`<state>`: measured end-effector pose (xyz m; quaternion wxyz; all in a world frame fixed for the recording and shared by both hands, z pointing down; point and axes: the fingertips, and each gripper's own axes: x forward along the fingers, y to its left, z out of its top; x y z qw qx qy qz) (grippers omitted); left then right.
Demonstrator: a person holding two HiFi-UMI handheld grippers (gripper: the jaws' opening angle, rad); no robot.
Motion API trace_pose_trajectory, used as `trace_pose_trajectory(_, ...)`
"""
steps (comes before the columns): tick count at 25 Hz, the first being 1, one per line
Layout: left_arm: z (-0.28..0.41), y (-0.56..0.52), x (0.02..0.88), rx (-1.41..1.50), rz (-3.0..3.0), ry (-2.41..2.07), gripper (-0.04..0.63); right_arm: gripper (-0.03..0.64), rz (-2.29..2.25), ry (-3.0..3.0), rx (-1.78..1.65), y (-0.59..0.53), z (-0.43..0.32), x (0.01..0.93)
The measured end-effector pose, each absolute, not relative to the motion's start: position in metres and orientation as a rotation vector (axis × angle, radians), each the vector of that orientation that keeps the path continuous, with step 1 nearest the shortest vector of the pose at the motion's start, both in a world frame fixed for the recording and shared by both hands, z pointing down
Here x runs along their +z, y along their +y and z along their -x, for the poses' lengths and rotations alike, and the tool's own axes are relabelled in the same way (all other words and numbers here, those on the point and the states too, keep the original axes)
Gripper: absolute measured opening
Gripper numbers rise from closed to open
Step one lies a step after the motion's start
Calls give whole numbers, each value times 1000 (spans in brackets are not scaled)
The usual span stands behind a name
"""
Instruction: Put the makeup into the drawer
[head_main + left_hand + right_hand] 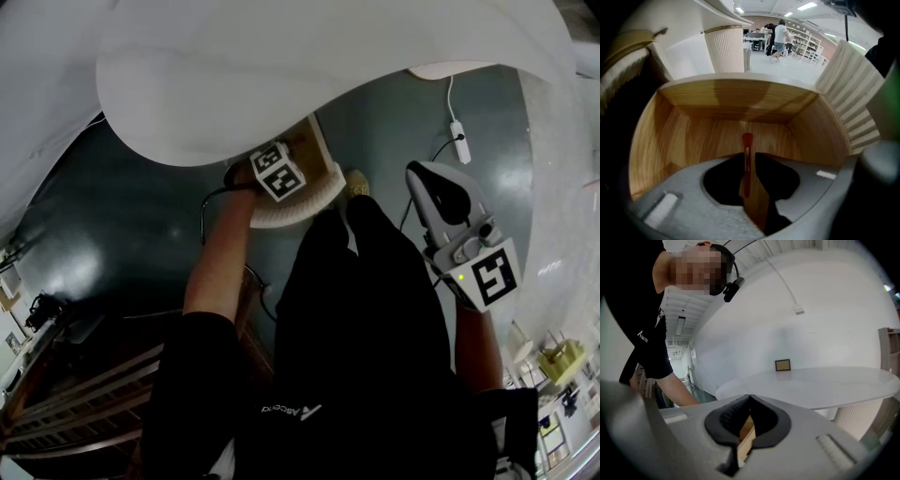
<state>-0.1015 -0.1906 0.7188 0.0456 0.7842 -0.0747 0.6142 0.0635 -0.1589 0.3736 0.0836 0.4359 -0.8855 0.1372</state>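
Note:
In the left gripper view I look into a wooden drawer (717,101) with curved walls. My left gripper (747,155) is shut on a slender red makeup stick (746,140), whose tip pokes forward over the drawer floor. In the head view the left gripper's marker cube (278,172) sits at the drawer's white ribbed front (309,204), under the white table; its jaws are hidden there. My right gripper (433,184) hangs beside the person's right side, well away from the drawer. Its jaws meet at the tips (749,397) with nothing between them.
A large white round tabletop (281,66) overhangs the drawer, on a ribbed white pedestal (725,49). A white cable with a switch (458,129) lies on the dark floor. Wooden slats (84,384) stand at lower left. A small brown frame (783,365) stands on the table.

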Motion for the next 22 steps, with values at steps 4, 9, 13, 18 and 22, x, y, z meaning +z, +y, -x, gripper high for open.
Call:
trace_pose_trajectory(4,96,-186,692,1856,-2444,-238,80,3,-1282,-2676,407,-159,-62,368)
trace_pose_trajectory(9,78,-178,638,1801,-2540,-273,78,3,-1250,-2730,396,-162,-63,358)
trace_pose_trajectory(13,62,-178,588,1668,-2648,-407,44,3,-1226,-2777,370,-167,-62,353)
trace_pose_trajectory(18,43,-179,520,1396,-2765,-647,19,3,-1199,-2828,330,-169,-65,347)
trace_pose_trajectory(22,39,-174,469,1174,-2836,-822,11,3,-1171,-2870,297,-163,-56,339)
